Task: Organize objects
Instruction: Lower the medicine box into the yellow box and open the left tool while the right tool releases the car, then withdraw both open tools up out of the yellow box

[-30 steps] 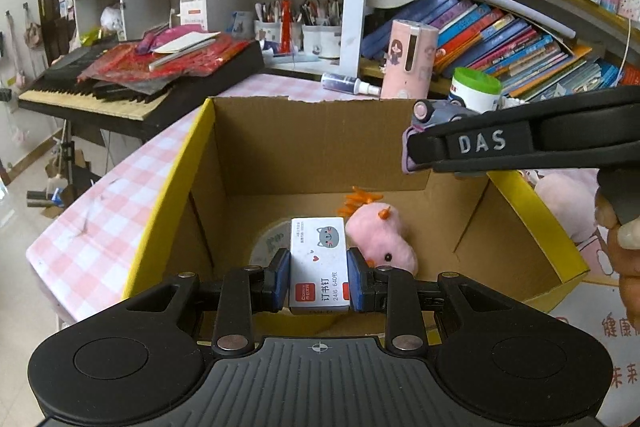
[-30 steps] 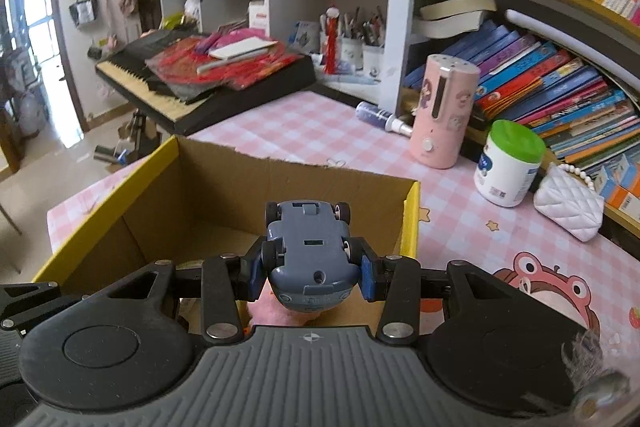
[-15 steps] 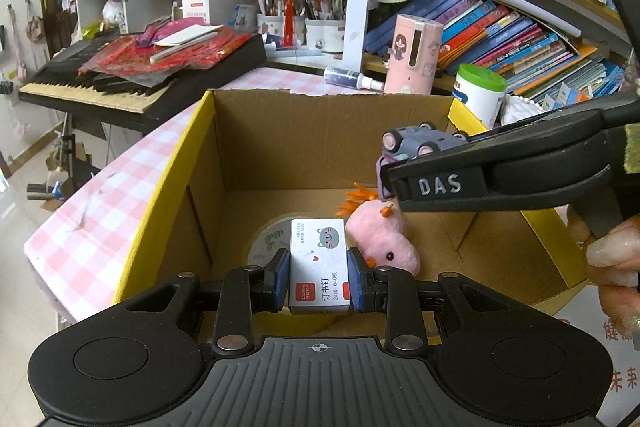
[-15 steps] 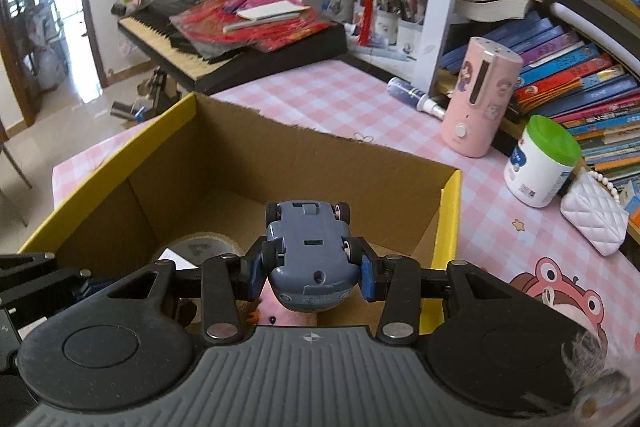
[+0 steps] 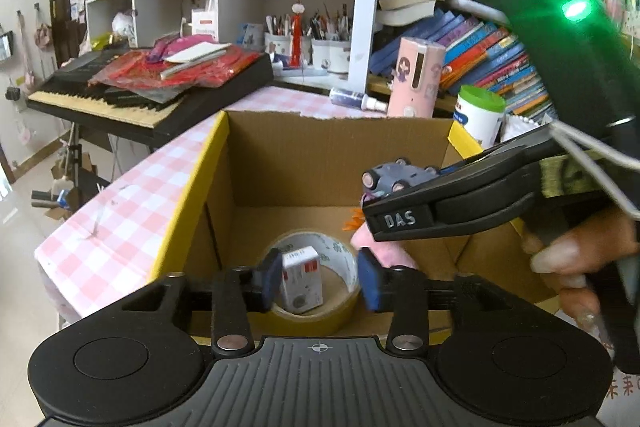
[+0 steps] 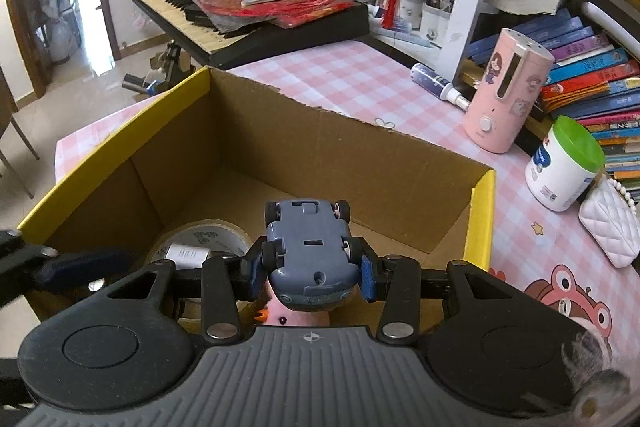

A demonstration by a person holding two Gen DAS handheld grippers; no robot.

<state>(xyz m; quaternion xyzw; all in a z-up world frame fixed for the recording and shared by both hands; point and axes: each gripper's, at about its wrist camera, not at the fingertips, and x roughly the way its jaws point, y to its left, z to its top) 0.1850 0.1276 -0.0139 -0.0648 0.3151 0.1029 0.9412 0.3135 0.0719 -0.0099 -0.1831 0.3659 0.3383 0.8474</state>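
The left gripper (image 5: 318,283) has just been opening its jaws, and the staple box (image 5: 302,279) has dropped inside the tape roll (image 5: 320,291) in the cardboard box (image 5: 192,183). The right gripper (image 6: 308,277) pinches the toy car (image 6: 310,247) above the pink plush (image 6: 298,315); released here, the car may bounce or roll off it.

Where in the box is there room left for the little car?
The box floor is bare along the far wall and in the far right corner. The near side is crowded: a tape roll with a small white box inside it, and a pink plush toy beside it. The right gripper holds the toy car above that plush.
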